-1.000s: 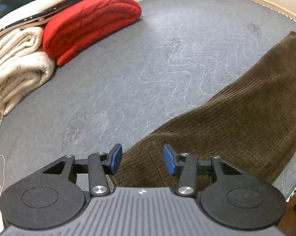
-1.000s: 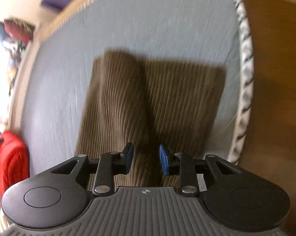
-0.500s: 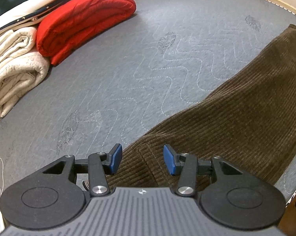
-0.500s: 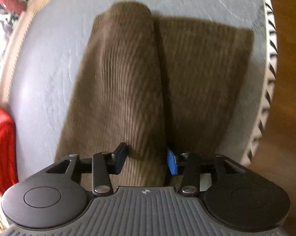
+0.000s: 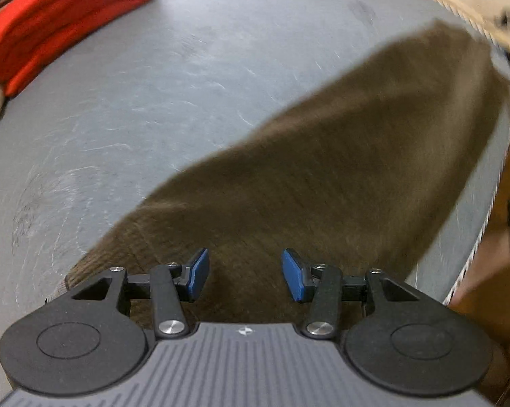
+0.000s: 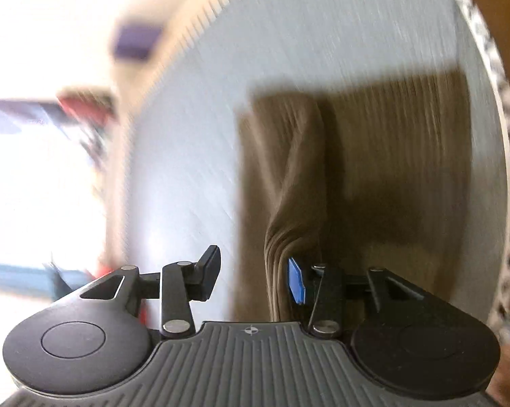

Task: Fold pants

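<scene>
The left tongs [image 5: 243, 274] are released, their blue pads apart above the brown corduroy pants [image 5: 322, 176], nothing between them. The right tongs [image 6: 253, 279] are also spread wide; a raised ridge of the pants [image 6: 290, 183] stands just beside the right-hand blue pad, but blur hides whether they touch. The pants lie on the grey quilted bed [image 5: 153, 78], running from the lower centre to the upper right of the left view, close to the bed's piped edge. In the right view they sit right of centre. A red folded blanket [image 5: 58, 23] rests at the upper left of the left view.
</scene>
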A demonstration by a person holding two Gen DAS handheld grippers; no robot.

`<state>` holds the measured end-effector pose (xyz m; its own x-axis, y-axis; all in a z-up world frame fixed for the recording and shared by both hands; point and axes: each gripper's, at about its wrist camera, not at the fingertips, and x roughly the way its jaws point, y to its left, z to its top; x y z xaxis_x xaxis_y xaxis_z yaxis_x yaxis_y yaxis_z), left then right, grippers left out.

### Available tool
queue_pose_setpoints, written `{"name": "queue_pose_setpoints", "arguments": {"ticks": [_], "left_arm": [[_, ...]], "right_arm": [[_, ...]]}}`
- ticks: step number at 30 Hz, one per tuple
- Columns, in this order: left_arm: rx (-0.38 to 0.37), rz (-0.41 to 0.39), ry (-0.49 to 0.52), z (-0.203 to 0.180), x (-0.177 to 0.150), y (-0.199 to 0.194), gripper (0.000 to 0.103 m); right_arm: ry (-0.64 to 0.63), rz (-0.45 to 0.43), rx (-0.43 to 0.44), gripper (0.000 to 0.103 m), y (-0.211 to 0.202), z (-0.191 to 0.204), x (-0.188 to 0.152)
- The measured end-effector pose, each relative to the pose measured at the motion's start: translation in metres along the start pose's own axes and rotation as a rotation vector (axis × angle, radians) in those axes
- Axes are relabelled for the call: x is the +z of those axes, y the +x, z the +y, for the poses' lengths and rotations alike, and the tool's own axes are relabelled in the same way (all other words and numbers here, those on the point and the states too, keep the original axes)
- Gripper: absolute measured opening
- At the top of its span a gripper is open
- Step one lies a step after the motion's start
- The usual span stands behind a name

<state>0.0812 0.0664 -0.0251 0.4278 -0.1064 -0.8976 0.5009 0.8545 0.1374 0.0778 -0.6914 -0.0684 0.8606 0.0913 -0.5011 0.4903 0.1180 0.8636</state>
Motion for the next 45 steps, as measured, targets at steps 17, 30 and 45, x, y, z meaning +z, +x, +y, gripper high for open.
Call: {"name": "queue_pose_setpoints", "arguments": {"ticks": [17,30,45], "left_arm": [[0.026,0.014,0.022,-0.007,0.012,0.01,0.055],[0.032,0.017,0.044,-0.014,0.012,0.011,0.055],[0.04,0.026,0.058,-0.015,0.014,0.018,0.056]], "right_arm": [[-0.076,0.108,-0.316,0.045,0.01,-0.015,-0.012],[0.152,-0.085,-0.025,0.047,0.014,-0.019,0.024],[0.029,0.02,-0.313,0.05,0.007,-0.027,-0.019]]}}
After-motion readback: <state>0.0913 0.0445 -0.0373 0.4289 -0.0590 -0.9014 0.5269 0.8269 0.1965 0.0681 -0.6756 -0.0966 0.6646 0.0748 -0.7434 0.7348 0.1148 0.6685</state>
